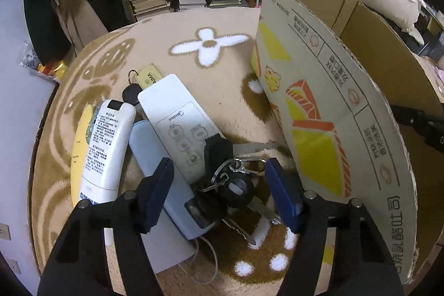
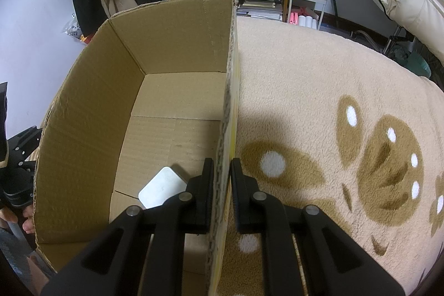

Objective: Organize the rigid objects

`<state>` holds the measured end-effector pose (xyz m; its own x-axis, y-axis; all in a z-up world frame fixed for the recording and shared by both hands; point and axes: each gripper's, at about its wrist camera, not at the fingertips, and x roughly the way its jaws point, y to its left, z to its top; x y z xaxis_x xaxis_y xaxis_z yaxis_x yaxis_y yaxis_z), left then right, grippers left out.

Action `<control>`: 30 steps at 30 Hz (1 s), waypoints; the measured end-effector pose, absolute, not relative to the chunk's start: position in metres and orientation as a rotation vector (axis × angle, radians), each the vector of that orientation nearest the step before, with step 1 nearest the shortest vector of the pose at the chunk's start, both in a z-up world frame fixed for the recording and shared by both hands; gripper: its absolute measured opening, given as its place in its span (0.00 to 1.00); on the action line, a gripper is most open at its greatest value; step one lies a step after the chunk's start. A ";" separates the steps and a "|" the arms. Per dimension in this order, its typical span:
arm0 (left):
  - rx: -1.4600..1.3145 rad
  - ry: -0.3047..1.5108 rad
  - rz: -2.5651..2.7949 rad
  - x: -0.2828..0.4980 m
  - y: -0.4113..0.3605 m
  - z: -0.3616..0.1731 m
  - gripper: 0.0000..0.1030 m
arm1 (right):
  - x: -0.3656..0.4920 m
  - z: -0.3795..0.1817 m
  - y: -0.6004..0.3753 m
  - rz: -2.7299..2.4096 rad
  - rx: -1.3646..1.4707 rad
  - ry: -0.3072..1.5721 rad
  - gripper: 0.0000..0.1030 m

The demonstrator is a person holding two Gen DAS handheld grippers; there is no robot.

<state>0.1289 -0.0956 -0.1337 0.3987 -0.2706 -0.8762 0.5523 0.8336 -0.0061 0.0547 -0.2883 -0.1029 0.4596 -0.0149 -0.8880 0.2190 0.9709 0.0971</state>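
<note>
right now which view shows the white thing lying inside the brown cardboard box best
The right wrist view. It looks down into the brown cardboard box and shows the white rounded flat object on its floor, partly hidden behind the right gripper, which is clamped on the box wall. The left wrist view shows only the box's printed outside, so the object is hidden.

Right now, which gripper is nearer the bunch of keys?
Left. The left gripper hangs open straddling the bunch of keys; the right gripper is clamped on the cardboard box wall.

Fleecy matt blanket (image 2: 319, 90) underlies smooth glossy plastic remotes (image 1: 177, 126), shiny metal keys (image 1: 249, 147), and a rough corrugated cardboard box (image 2: 177, 27) with printed outer face.
</note>
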 end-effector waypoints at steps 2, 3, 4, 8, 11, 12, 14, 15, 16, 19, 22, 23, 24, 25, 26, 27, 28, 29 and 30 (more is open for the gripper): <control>0.275 1.078 -0.566 0.129 -0.096 -0.136 0.37 | 0.055 -0.103 -0.288 -0.145 0.208 1.086 0.12; 0.272 1.095 -0.572 0.129 -0.096 -0.139 0.35 | 0.055 -0.103 -0.288 -0.145 0.209 1.086 0.12; 0.281 1.094 -0.574 0.128 -0.097 -0.140 0.34 | 0.055 -0.103 -0.288 -0.145 0.208 1.086 0.12; 0.322 1.104 -0.578 0.123 -0.101 -0.148 0.31 | 0.055 -0.103 -0.289 -0.145 0.209 1.086 0.12; 0.317 1.115 -0.565 0.124 -0.105 -0.152 0.32 | 0.055 -0.103 -0.288 -0.145 0.209 1.086 0.12; 0.315 1.118 -0.558 0.125 -0.106 -0.154 0.33 | 0.055 -0.103 -0.289 -0.145 0.208 1.086 0.12; 0.322 1.117 -0.546 0.124 -0.109 -0.158 0.34 | 0.055 -0.103 -0.288 -0.145 0.209 1.086 0.12; 0.327 1.114 -0.543 0.124 -0.110 -0.159 0.34 | 0.055 -0.103 -0.289 -0.145 0.209 1.086 0.12; 0.331 1.114 -0.536 0.124 -0.111 -0.161 0.35 | 0.055 -0.103 -0.288 -0.144 0.210 1.086 0.12; 0.294 1.121 -0.516 0.124 -0.113 -0.163 0.35 | 0.055 -0.104 -0.286 -0.144 0.211 1.086 0.12; 0.264 1.127 -0.512 0.128 -0.110 -0.164 0.31 | 0.055 -0.104 -0.287 -0.144 0.210 1.086 0.12; 0.252 1.130 -0.512 0.131 -0.108 -0.164 0.30 | 0.055 -0.105 -0.286 -0.144 0.210 1.085 0.12; 0.229 1.134 -0.506 0.133 -0.105 -0.163 0.29 | 0.055 -0.105 -0.285 -0.144 0.210 1.085 0.12; 0.208 1.136 -0.495 0.134 -0.103 -0.161 0.19 | 0.055 -0.105 -0.285 -0.144 0.211 1.085 0.12; 0.176 1.138 -0.502 0.137 -0.099 -0.159 0.14 | 0.055 -0.105 -0.285 -0.144 0.211 1.085 0.12; 0.160 1.139 -0.505 0.141 -0.097 -0.158 0.14 | 0.055 -0.106 -0.283 -0.143 0.212 1.084 0.12; 0.150 1.136 -0.517 0.141 -0.095 -0.156 0.13 | 0.055 -0.105 -0.285 -0.143 0.213 1.085 0.12; 0.156 1.135 -0.535 0.140 -0.094 -0.155 0.13 | 0.055 -0.105 -0.285 -0.143 0.213 1.085 0.12; 0.164 1.132 -0.531 0.138 -0.094 -0.155 0.13 | 0.054 -0.106 -0.284 -0.142 0.214 1.084 0.12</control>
<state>0.1382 -0.0938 -0.1550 0.3165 -0.3203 -0.8929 0.4822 0.8649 -0.1393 0.0540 -0.2841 -0.1058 0.4615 -0.0096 -0.8871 0.2191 0.9702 0.1035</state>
